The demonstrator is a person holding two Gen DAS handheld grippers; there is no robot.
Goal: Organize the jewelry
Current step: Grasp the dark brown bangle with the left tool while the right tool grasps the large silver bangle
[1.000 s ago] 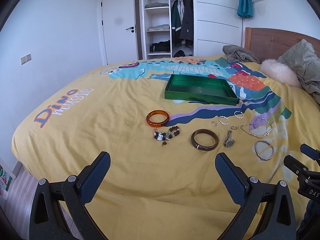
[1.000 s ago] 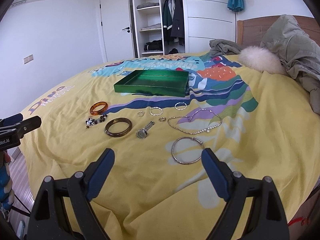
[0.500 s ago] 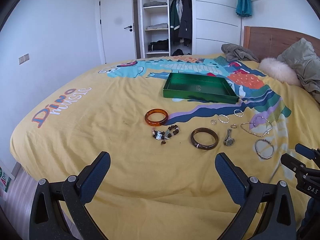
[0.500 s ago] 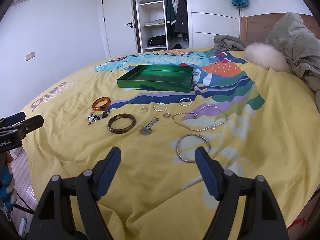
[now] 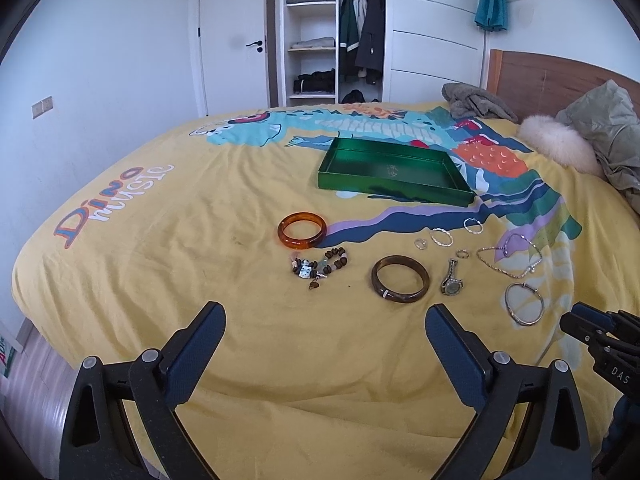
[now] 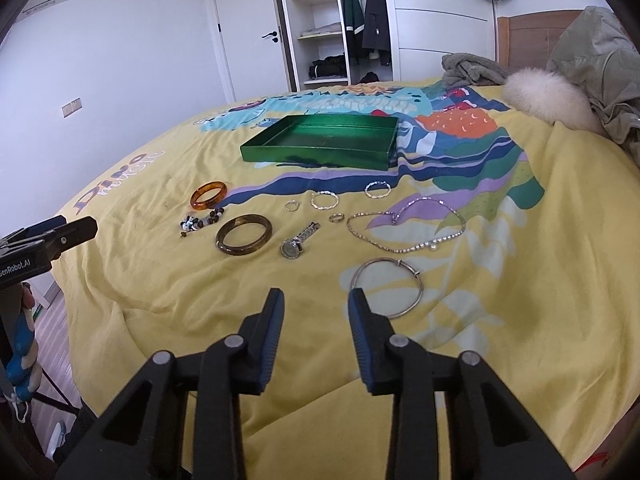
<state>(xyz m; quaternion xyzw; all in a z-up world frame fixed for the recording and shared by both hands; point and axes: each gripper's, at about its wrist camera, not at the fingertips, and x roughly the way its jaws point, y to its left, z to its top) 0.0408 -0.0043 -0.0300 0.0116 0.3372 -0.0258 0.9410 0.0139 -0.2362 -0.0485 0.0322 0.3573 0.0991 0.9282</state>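
An empty green tray (image 5: 394,192) (image 6: 320,156) lies on the yellow bedspread. In front of it several pieces of jewelry are spread out: an amber bangle (image 5: 302,230) (image 6: 208,194), a beaded bracelet (image 5: 320,266), a dark brown bangle (image 5: 400,278) (image 6: 244,234), a watch (image 5: 451,280) (image 6: 298,240), small rings, a chain necklace (image 6: 404,228) and a silver bangle (image 6: 387,287). My left gripper (image 5: 324,316) hangs open over the near bedspread with nothing in it. My right gripper (image 6: 316,300) is closing on nothing, its jaws a narrow gap apart, just short of the silver bangle.
A grey garment (image 5: 476,102), a fluffy white cushion (image 6: 544,98) and an olive jacket (image 6: 596,64) lie by the wooden headboard. An open wardrobe (image 5: 334,32) and a door stand behind the bed. The bed's edge and floor are at the lower left.
The right gripper's jaws have narrowed from wide apart to a small gap, and its view has tipped slightly. The left gripper and the jewelry stay where they were.
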